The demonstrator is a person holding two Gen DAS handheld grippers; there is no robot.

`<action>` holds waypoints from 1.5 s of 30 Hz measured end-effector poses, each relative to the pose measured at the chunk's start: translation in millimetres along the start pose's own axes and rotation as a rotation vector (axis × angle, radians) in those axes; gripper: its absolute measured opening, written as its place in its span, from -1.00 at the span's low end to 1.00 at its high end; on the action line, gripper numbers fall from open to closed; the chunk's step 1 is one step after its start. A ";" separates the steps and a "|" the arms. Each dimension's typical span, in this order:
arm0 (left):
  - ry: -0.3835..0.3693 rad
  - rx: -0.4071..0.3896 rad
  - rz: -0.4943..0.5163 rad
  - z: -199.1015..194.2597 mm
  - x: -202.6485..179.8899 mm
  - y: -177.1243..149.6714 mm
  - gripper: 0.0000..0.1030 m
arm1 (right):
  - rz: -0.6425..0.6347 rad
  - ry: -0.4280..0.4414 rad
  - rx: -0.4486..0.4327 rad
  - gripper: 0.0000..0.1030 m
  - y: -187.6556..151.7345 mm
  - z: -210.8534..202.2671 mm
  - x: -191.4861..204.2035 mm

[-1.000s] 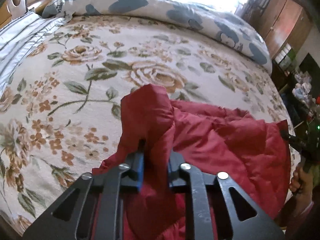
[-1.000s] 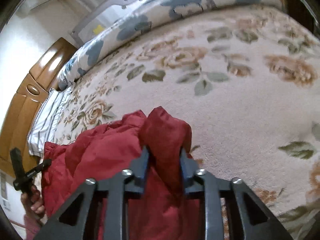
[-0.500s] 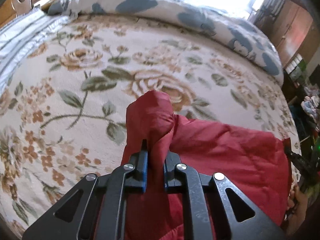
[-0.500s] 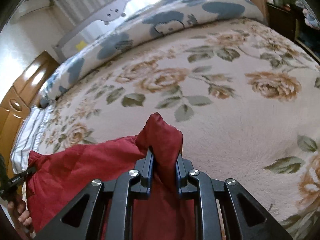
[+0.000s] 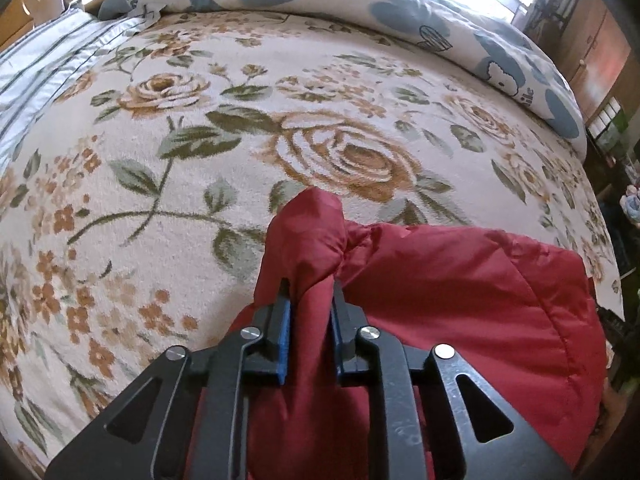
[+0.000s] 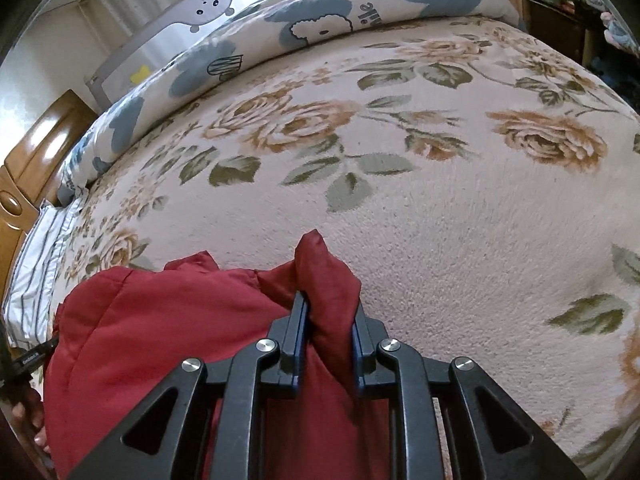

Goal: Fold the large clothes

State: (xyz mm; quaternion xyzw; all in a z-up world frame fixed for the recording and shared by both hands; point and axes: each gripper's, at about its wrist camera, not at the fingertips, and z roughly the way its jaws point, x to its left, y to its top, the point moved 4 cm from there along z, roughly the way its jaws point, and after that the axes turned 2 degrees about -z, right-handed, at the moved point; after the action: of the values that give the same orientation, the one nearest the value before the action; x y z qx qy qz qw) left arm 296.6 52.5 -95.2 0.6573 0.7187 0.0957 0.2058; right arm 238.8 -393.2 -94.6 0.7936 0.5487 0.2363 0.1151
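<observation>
A red padded garment (image 5: 460,304) is stretched between my two grippers over the near part of a bed. My left gripper (image 5: 310,292) is shut on a bunched corner of it, which sticks up past the fingertips. In the right wrist view the same red garment (image 6: 160,340) spreads to the left, and my right gripper (image 6: 328,304) is shut on its other bunched corner. The left gripper's body (image 6: 28,360) and the hand holding it show at the left edge of the right wrist view. Both grippers are low, close to the blanket.
The bed is covered by a cream blanket with roses (image 5: 340,160), also in the right wrist view (image 6: 460,220). A white and blue duvet (image 5: 400,12) lies along the far side. A striped pillow (image 5: 36,64) and wooden headboard (image 6: 36,152) are at the left. Wooden cabinets (image 5: 600,56) stand at the right.
Both grippers have moved forward and lower over the bed with the garment held. The garment has been pulled flatter and wider between them.
</observation>
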 end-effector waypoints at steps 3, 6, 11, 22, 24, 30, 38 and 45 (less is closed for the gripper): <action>-0.014 0.000 -0.003 -9.8 0.7 -0.7 -0.67 | -0.001 -0.007 -0.002 -0.64 -0.7 -0.4 0.3; -0.033 -0.029 0.016 -32.4 -3.3 -3.8 -0.66 | -0.002 -0.011 -0.003 -0.63 -0.4 -0.3 0.8; -0.107 -0.076 0.062 -74.3 -17.6 -19.6 -0.59 | -0.001 -0.015 -0.002 -0.63 0.7 -0.2 0.1; -0.261 -0.024 0.232 -110.1 -77.4 -96.0 -0.30 | 0.000 -0.024 -0.029 -0.47 3.7 -8.7 0.0; -0.220 0.022 0.234 -90.3 -78.2 -103.6 -0.30 | 0.004 -0.023 -0.059 -0.43 5.2 -21.3 0.8; -0.211 0.040 0.212 -66.2 -72.1 -106.5 -0.30 | -0.043 0.014 -0.182 0.05 -0.5 -85.9 18.2; -0.207 0.044 0.205 -60.6 -70.8 -109.1 -0.30 | -0.261 0.147 -0.066 0.07 -76.8 -114.7 89.6; -0.202 0.033 0.211 -56.9 -70.6 -110.9 -0.30 | -0.302 0.028 -0.007 0.09 -114.3 -78.4 78.1</action>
State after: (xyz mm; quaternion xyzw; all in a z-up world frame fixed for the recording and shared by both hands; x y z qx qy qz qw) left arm 175.8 -22.4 -77.3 0.7386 0.6228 0.0386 0.2550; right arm 128.5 -284.6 -58.2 0.6984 0.6624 0.2292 0.1447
